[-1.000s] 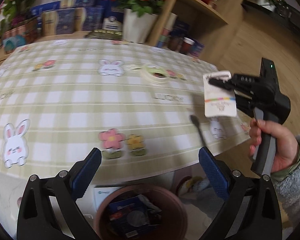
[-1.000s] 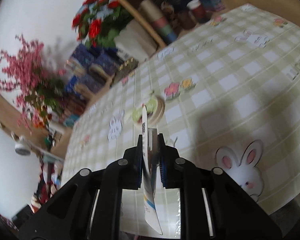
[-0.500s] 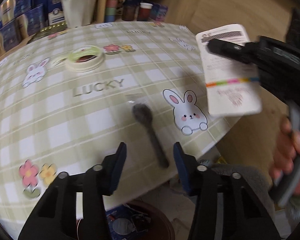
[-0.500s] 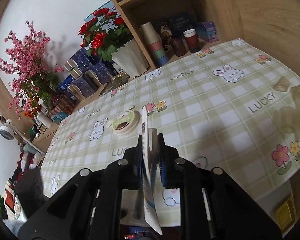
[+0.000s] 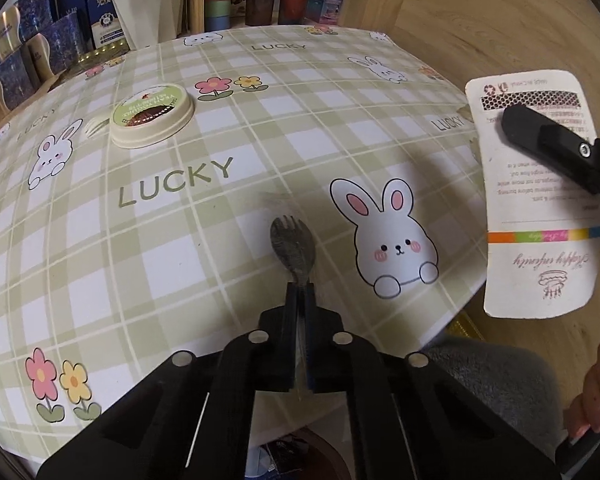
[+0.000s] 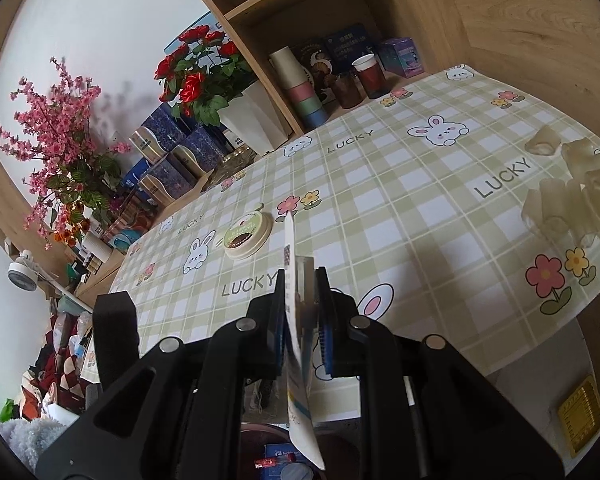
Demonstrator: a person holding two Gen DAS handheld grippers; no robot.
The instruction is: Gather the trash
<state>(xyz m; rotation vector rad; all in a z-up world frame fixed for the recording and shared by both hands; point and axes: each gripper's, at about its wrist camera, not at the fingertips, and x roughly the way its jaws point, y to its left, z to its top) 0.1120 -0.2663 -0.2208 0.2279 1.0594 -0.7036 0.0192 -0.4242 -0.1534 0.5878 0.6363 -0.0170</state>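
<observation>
Right now my left gripper (image 5: 299,296) has its jaws pressed together on the handle of a dark plastic spork (image 5: 292,246), which sits in a clear wrapper; the pronged head sticks out past the fingertips over the checked tablecloth (image 5: 180,240), just beside a printed rabbit near the table's front edge. I cannot tell whether the head touches the cloth or hangs just above it. My right gripper (image 6: 302,280) is nearly closed and pinches a white paper card (image 5: 540,216) edge-on between its pads; in the left view that card hangs off to the right of the table, printed with a barcode band, a rainbow stripe and a script logo. A hand (image 5: 598,384) grips the right gripper's handle at the lower right. Further back on the table lies a round cream lid with a green label (image 5: 152,116), well apart from both grippers. A crumpled clear plastic tray (image 6: 572,196) rests near the table's right edge in the right view. Below the table edge I see a brown round bin (image 6: 340,440) with some packaging already inside. Behind the table stand red flowers in a white pot (image 6: 256,120), stacked cups and blue boxes.
</observation>
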